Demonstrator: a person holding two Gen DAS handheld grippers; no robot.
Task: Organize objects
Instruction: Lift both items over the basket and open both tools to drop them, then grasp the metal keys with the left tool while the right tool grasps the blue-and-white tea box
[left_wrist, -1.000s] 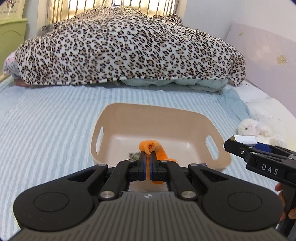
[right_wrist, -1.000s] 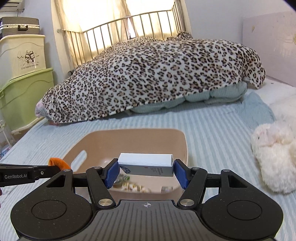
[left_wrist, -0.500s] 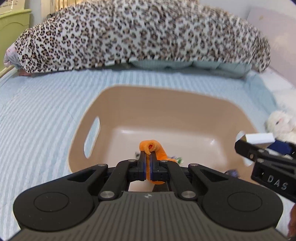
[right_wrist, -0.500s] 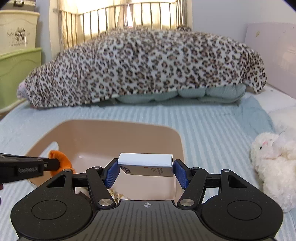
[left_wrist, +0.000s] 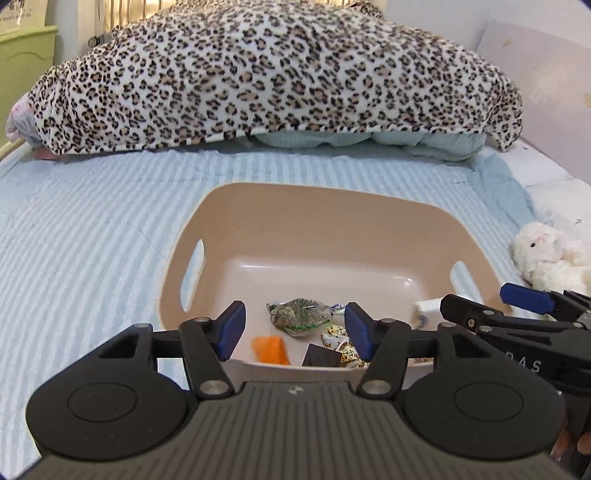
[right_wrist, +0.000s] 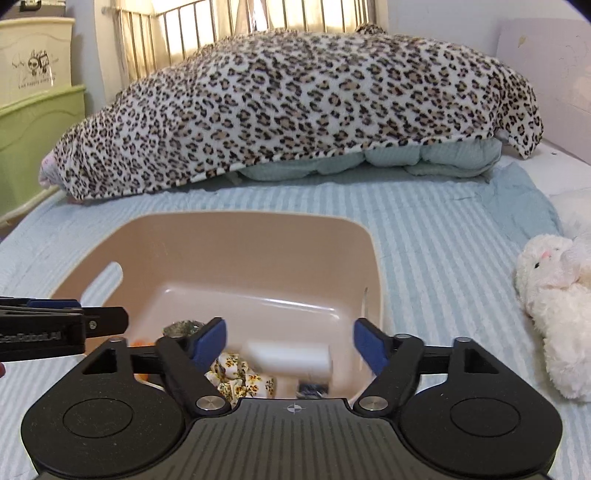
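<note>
From the left wrist view, the left claw (left_wrist: 293, 330) now stands wide apart and empty over the near wall of the bin (left_wrist: 332, 225), where half a second ago it was pinched on the orange piece (left_wrist: 270, 349). That piece now lies on the bin floor just inside the near wall, beside a green wrapper (left_wrist: 299, 313), a dark square (left_wrist: 322, 357) and a floral scrap (left_wrist: 341, 345). The right claw (left_wrist: 484, 306) reaches in from the right of the bin, and part of the white box (left_wrist: 426, 309) shows just beyond it, inside the bin's right end. From the right wrist view, the right claw (right_wrist: 291, 345) is also spread apart and empty; the white box (right_wrist: 291, 357), gripped a moment earlier, appears blurred between and below its fingers, probably just let go and dropping to the bin (right_wrist: 240, 236) floor. Both items look delivered, so this drop seems finished. The bin's far half is bare, leaving room to lift out. To the right of the bin a plush toy (right_wrist: 554, 295) lies on the bed (right_wrist: 424, 229), apart from the rim.
</note>
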